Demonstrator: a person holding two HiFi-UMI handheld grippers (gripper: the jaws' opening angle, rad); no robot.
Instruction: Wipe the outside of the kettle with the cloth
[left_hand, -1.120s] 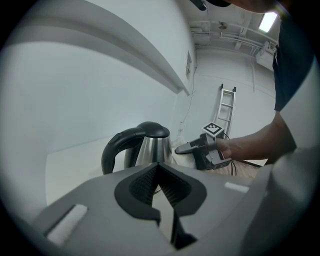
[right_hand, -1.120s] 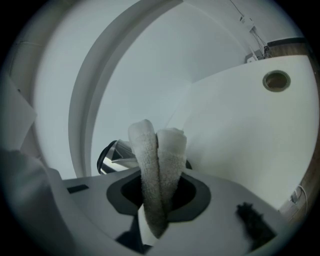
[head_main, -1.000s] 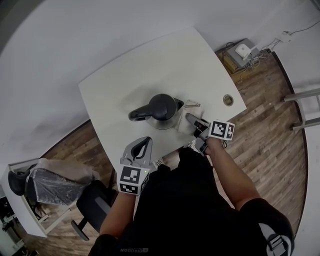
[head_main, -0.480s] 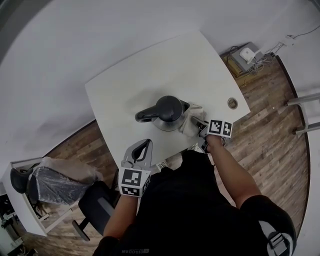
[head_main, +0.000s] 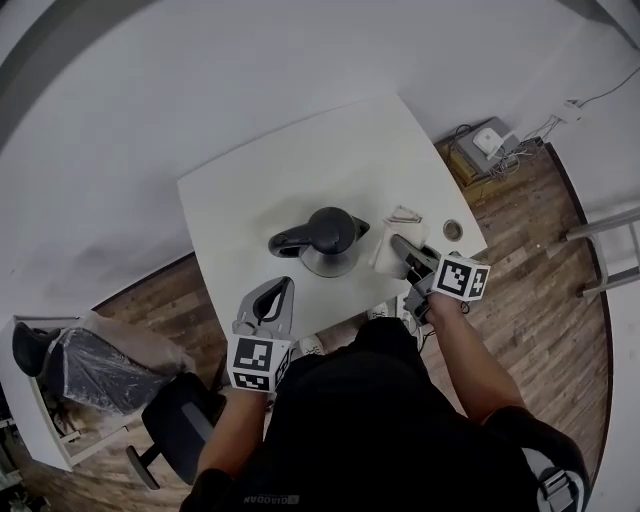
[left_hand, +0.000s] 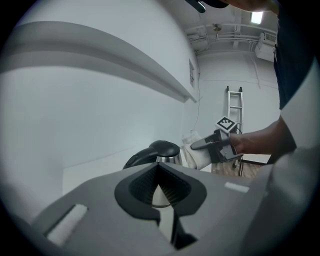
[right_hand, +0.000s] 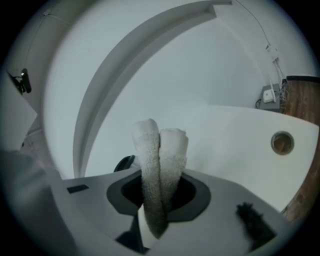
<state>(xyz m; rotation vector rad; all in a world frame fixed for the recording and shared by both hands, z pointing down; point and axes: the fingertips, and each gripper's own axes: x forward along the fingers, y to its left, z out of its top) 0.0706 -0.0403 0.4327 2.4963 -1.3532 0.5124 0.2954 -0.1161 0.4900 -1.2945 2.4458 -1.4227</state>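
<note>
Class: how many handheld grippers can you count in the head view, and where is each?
2. The left gripper is at the table's near edge, jaws shut, empty, apart from the kettle. The right gripper is right of the kettle, shut on the cloth.

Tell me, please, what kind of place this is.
Probably an office or workroom rather than a kitchen: a white desk with a round cable hole, a black swivel chair on wooden flooring, a ladder by the wall, and a box with cables in the corner.
</note>
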